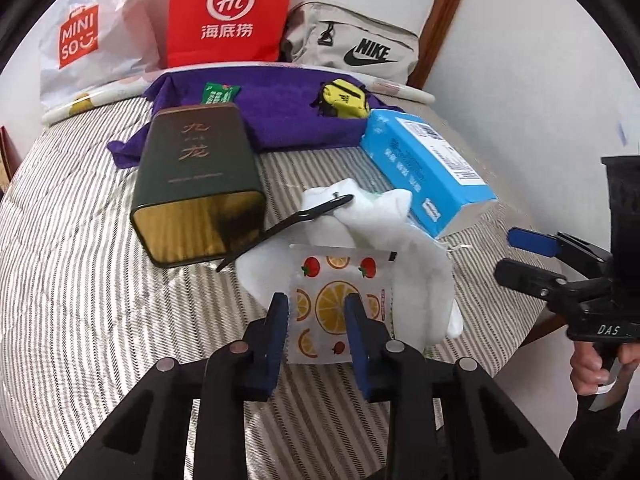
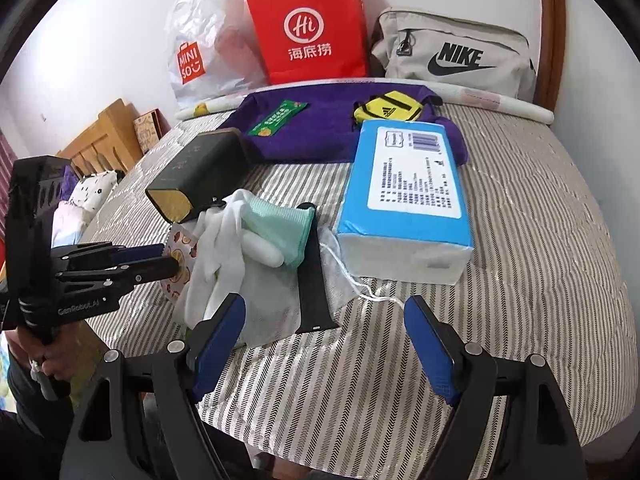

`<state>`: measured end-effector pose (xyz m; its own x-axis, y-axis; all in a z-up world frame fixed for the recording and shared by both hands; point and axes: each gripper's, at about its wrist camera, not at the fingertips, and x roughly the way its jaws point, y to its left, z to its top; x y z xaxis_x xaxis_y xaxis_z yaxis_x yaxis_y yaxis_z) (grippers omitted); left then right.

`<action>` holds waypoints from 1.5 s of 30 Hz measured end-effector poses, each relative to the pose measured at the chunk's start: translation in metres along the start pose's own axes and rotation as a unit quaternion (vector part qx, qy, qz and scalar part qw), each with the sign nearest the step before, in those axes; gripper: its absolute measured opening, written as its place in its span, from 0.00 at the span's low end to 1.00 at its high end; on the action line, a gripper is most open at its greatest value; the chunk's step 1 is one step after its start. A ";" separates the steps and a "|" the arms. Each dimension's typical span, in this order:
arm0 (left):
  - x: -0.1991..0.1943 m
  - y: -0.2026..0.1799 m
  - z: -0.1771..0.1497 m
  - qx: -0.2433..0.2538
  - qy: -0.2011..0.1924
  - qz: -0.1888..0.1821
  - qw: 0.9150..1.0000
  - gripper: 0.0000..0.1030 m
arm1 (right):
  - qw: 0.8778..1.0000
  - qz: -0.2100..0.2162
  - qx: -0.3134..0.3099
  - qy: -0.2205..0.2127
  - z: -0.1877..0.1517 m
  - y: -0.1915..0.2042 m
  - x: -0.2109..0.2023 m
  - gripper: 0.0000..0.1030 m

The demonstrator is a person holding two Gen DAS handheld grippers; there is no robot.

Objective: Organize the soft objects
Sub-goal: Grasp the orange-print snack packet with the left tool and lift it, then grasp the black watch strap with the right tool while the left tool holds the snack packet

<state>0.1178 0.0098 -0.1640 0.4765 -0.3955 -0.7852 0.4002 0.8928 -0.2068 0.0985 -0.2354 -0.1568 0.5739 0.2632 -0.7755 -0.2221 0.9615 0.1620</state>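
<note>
A fruit-printed packet [image 1: 334,300] leans on a heap of white cloth [image 1: 380,232] on the striped bed. My left gripper [image 1: 317,312] stands narrow over the packet, one finger at its serrated edge and the other in front of its face. No pinch shows. From the right wrist, the left gripper [image 2: 170,261] meets the packet [image 2: 182,246] beside the white cloth [image 2: 216,256] and a mint-green glove [image 2: 280,228]. My right gripper [image 2: 324,302] is wide open and empty, just before a black strap [image 2: 312,280]. It also shows at the right [image 1: 506,254].
A blue tissue pack [image 2: 404,192] lies right of the heap and a dark tin [image 2: 196,168] lies on its side to the left. Behind are a purple cloth [image 2: 320,128], a yellow pouch [image 2: 388,110], a red bag [image 2: 308,28] and a Nike bag [image 2: 456,52].
</note>
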 end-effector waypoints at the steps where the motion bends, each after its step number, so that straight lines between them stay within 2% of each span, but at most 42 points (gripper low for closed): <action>1: 0.001 -0.004 0.000 0.007 0.002 0.001 1.000 0.40 | 1.000 0.001 -0.001 0.002 0.000 0.001 0.001 0.79; 2: 0.002 -0.009 -0.001 0.014 0.004 0.003 1.000 0.60 | 1.000 0.001 -0.002 0.002 0.000 0.001 0.001 0.79; 3: 0.002 -0.013 -0.001 0.019 0.001 0.007 1.000 0.68 | 1.000 0.001 -0.003 0.003 -0.001 0.002 0.002 0.79; 8: 0.016 -0.036 -0.001 0.060 0.010 0.067 0.996 0.69 | 1.000 0.001 -0.004 0.007 -0.002 0.004 0.003 0.79; 11: 0.019 -0.039 -0.003 0.073 0.006 0.087 0.993 0.69 | 1.000 0.000 -0.005 0.007 -0.003 0.003 0.002 0.79; 13: 0.019 -0.037 -0.004 0.074 0.005 0.094 0.993 0.62 | 1.000 0.002 -0.004 0.007 -0.004 0.002 0.001 0.79; 14: 0.018 -0.036 -0.005 0.075 0.004 0.101 0.992 0.53 | 1.000 0.001 -0.003 0.007 -0.004 0.002 0.001 0.79; 15: 0.016 -0.034 -0.005 0.077 0.003 0.105 0.991 0.49 | 1.000 0.001 -0.002 0.007 -0.004 0.001 0.001 0.79; 18: 0.006 -0.025 -0.008 0.066 0.000 0.092 0.994 0.38 | 1.000 0.004 0.001 0.007 -0.005 0.001 0.001 0.79; 26: -0.007 0.013 -0.018 0.012 -0.009 0.094 0.995 0.35 | 1.000 0.005 -0.004 0.007 -0.005 0.005 0.002 0.79; 31: -0.017 0.032 -0.013 -0.024 -0.026 0.095 0.995 0.35 | 1.000 0.010 -0.009 0.008 -0.004 0.009 0.003 0.79; 37: -0.013 0.045 -0.008 -0.047 -0.025 0.101 0.993 0.35 | 0.999 0.014 -0.026 0.013 -0.004 0.016 0.014 0.79; 40: -0.009 0.048 -0.009 -0.054 -0.018 0.093 0.994 0.35 | 0.999 0.002 -0.034 0.025 -0.004 0.015 0.027 0.72; 42: -0.006 0.049 -0.009 -0.058 -0.015 0.091 0.994 0.35 | 0.999 0.003 -0.034 0.032 -0.003 0.012 0.035 0.55; 45: -0.001 0.051 -0.009 -0.063 -0.010 0.083 0.994 0.35 | 0.998 0.001 -0.038 0.051 -0.003 0.012 0.051 0.47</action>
<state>0.1303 0.0579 -0.1788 0.5435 -0.2434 -0.8034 0.2137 0.9656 -0.1480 0.1230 -0.2109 -0.1960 0.4917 0.2515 -0.8336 -0.2836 0.9514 0.1198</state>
